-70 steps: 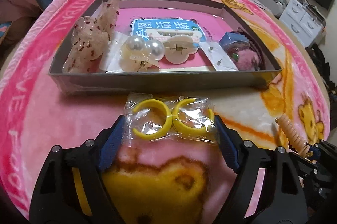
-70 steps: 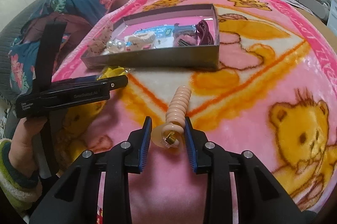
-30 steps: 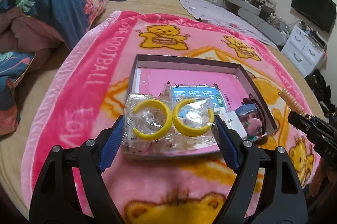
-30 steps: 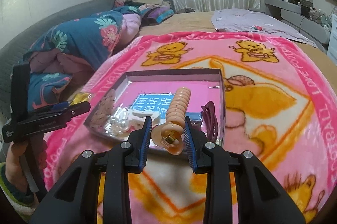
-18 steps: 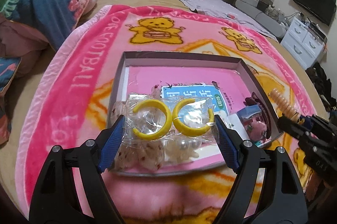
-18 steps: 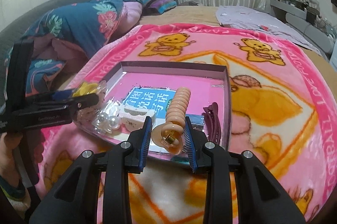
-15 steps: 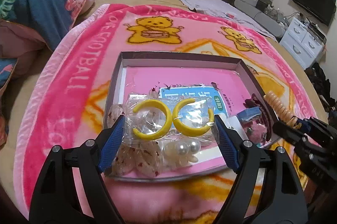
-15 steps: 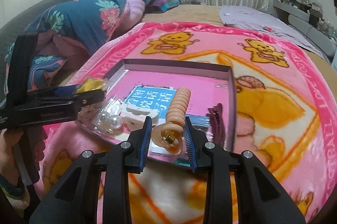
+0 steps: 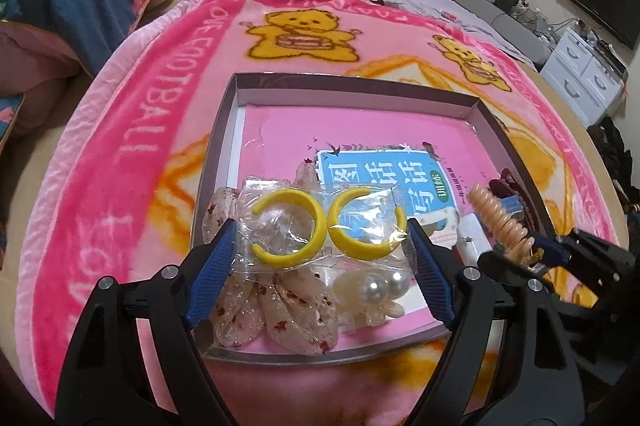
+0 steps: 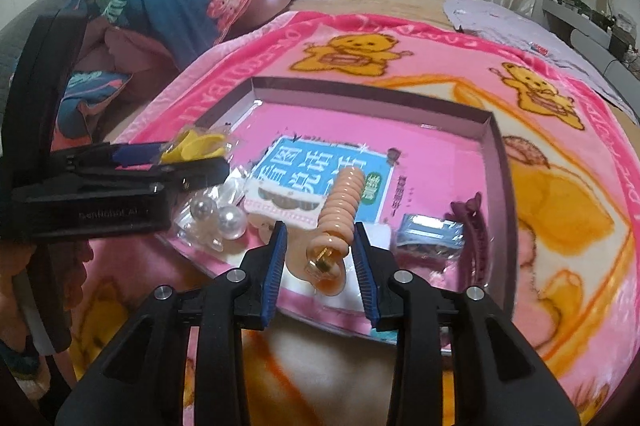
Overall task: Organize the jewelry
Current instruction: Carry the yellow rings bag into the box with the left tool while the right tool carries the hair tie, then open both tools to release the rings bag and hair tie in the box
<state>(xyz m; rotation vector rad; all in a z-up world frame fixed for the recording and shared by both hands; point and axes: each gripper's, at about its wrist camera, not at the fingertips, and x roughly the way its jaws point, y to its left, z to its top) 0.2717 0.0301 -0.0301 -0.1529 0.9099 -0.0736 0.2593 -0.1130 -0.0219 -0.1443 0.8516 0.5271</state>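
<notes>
Spread across the bed: a pink teddy-bear blanket (image 9: 132, 129). Resting on it, a shallow grey box (image 9: 352, 83) with a pink floor. Inside, a blue printed card (image 9: 384, 181), speckled translucent petals (image 9: 280, 310), a pearl clip (image 9: 380, 284) and a maroon hair claw (image 10: 474, 230). Over the box's near left corner, left gripper (image 9: 320, 246) pinching a clear bag of yellow hoop earrings (image 9: 324, 226) by its edges. Over the near edge, right gripper (image 10: 320, 238) with jaws opening (pads just clear, it seems) around a peach spiral hair clip (image 10: 340, 214) between them.
</notes>
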